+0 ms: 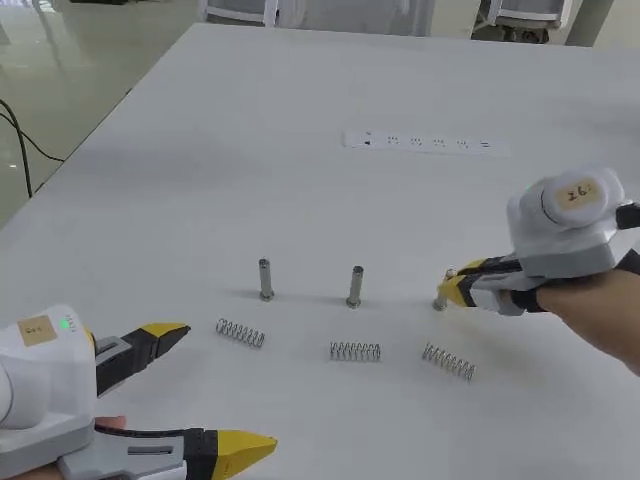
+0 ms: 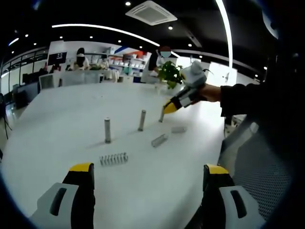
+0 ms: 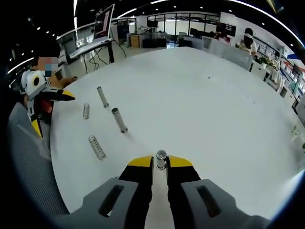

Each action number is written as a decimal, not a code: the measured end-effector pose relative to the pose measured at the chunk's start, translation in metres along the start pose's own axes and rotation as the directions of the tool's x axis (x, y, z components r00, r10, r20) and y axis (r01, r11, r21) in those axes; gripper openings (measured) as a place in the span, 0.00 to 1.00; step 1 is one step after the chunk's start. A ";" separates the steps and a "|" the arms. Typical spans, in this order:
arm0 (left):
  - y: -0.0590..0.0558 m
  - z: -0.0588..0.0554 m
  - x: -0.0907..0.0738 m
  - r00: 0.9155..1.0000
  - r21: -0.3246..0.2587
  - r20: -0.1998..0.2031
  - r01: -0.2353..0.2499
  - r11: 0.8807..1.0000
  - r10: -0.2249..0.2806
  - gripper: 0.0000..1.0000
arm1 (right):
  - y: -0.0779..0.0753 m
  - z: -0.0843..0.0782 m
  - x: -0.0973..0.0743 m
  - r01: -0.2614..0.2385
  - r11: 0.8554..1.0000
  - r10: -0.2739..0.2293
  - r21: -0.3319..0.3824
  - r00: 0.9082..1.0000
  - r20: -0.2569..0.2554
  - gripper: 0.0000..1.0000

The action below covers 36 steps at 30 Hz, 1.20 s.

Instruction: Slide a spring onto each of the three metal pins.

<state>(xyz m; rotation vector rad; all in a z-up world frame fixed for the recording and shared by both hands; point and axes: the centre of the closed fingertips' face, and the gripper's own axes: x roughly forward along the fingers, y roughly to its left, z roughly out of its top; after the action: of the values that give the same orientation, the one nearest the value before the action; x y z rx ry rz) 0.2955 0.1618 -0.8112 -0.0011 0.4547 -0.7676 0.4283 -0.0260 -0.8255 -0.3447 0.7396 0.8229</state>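
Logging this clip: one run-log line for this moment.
right claw: shut on right pin | left claw: open | left spring, middle spring, right spring: lying on table | task: no spring mounted

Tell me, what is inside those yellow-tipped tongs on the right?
One metal pin, standing upright, gripped between the tips of the right tongs. Its round top shows in the right gripper view; the tips cover most of its shaft there.

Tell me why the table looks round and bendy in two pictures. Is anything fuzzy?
Left gripper view: the fisheye lens curves the table edge and the ceiling light strip; the nearest spring looks clear. Right gripper view: same bulge, and the pin held in the right tool is sharp. Head view: straight edges, soft even light, faint shadows beside the standing pins.
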 end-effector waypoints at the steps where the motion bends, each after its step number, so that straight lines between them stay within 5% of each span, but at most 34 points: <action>1: 0.000 0.000 0.000 1.000 0.000 -0.001 0.000 1.000 0.000 0.91 | 0.000 0.000 0.000 -0.003 1.000 0.003 0.001 1.000 0.001 0.09; 14: 0.002 0.001 -0.002 1.000 -0.004 0.007 -0.011 1.000 0.011 0.91 | 0.003 -0.019 -0.007 -0.017 0.999 0.018 0.029 1.000 -0.018 0.12; 25: -0.001 0.005 -0.002 1.000 0.007 0.012 -0.013 1.000 0.013 0.91 | 0.019 -0.021 -0.028 -0.056 0.998 0.055 0.023 0.998 0.030 0.13; 36: -0.004 0.007 -0.001 1.000 0.020 0.011 -0.006 1.000 0.006 0.90 | 0.046 -0.047 -0.027 -0.131 0.990 0.128 -0.053 0.990 -0.050 0.14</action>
<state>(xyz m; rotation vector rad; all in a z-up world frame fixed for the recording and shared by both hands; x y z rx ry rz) 0.2948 0.1583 -0.8034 0.0151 0.4366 -0.7656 0.3595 -0.0363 -0.8391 -0.3705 0.7897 0.9627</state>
